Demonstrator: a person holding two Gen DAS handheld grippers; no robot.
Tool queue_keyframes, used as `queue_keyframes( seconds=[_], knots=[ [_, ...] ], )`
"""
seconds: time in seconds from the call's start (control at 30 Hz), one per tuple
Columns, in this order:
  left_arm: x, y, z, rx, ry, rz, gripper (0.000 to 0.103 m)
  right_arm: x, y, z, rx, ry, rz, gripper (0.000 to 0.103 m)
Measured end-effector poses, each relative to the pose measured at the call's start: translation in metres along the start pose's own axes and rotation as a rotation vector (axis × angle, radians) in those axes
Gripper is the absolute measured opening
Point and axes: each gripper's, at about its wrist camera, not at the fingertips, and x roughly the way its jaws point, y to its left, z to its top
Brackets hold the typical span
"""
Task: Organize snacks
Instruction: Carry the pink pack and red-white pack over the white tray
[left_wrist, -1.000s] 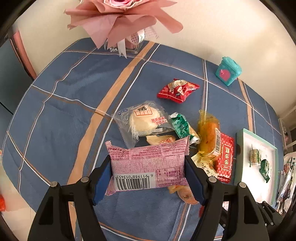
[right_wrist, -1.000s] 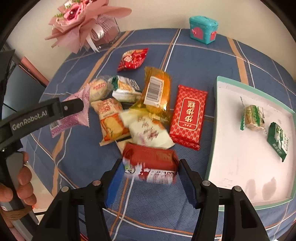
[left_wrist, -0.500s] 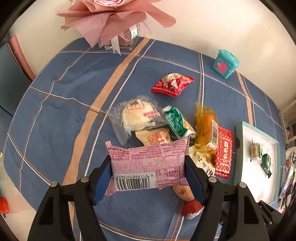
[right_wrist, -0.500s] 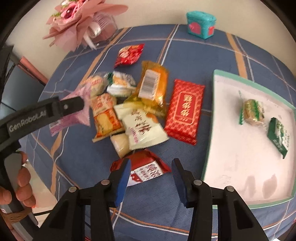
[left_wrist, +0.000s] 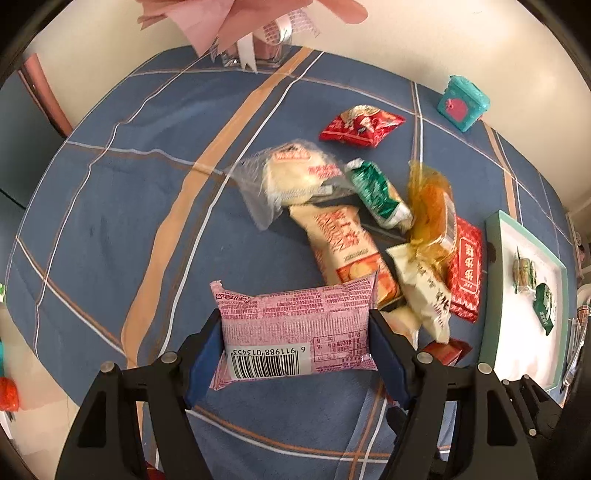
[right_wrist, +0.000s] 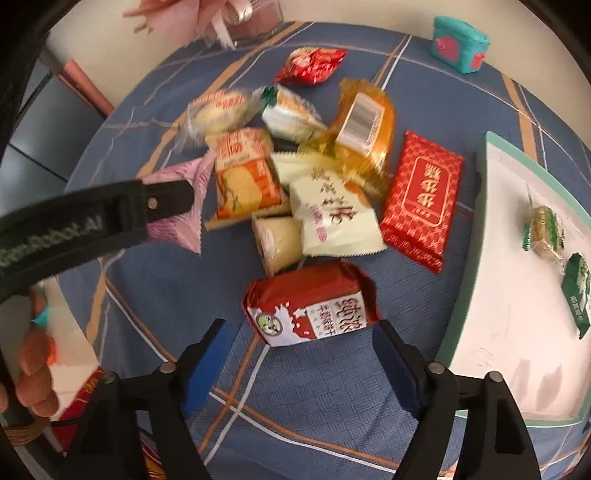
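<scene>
Above the blue cloth (left_wrist: 110, 206), left fingers (left_wrist: 205, 354) clamp the pink packet (left_wrist: 295, 325); right fingers (right_wrist: 207, 354), just spreading, straddle the red packet (right_wrist: 310, 302).

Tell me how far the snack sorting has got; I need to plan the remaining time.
Early. Done: two small packets lie in the white tray. In hand: left gripper clamps a pink packet; right gripper stands open by a red-and-white packet. Left: the pile on the tablecloth.

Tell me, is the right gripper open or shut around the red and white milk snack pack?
Open. The right gripper has just opened its jaws; both blue pads stand clear of the red and white pack, which lies on the tablecloth.
</scene>
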Motion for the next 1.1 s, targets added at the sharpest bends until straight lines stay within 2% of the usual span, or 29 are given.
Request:
queue_keyframes(
  seconds=[0.1, 0.47, 0.6, 0.8, 1.1],
  knots=[
    [0.003, 0.003, -0.004, -0.002, 0.011, 0.006, 0.076, 0.007, 0.005, -0.002, -0.024, 0.004, -0.042, 0.084],
    [0.014, 0.001, -0.002, -0.013, 0.06, 0.022, 0.076, 0.02, 0.003, 0.0, 0.017, 0.003, -0.06, 0.083],
    [0.013, -0.003, -0.001, -0.013, 0.062, 0.023, 0.076, 0.022, 0.002, 0.006, 0.018, 0.007, -0.054, 0.076],
    [0.017, -0.004, 0.002, -0.013, 0.07, 0.026, 0.076, 0.022, 0.008, 0.015, 0.001, 0.006, -0.072, 0.07],
    [0.019, 0.0, 0.001, -0.02, 0.07, 0.023, 0.076, 0.014, 0.013, 0.016, 0.009, 0.001, -0.07, 0.067]
  ],
)
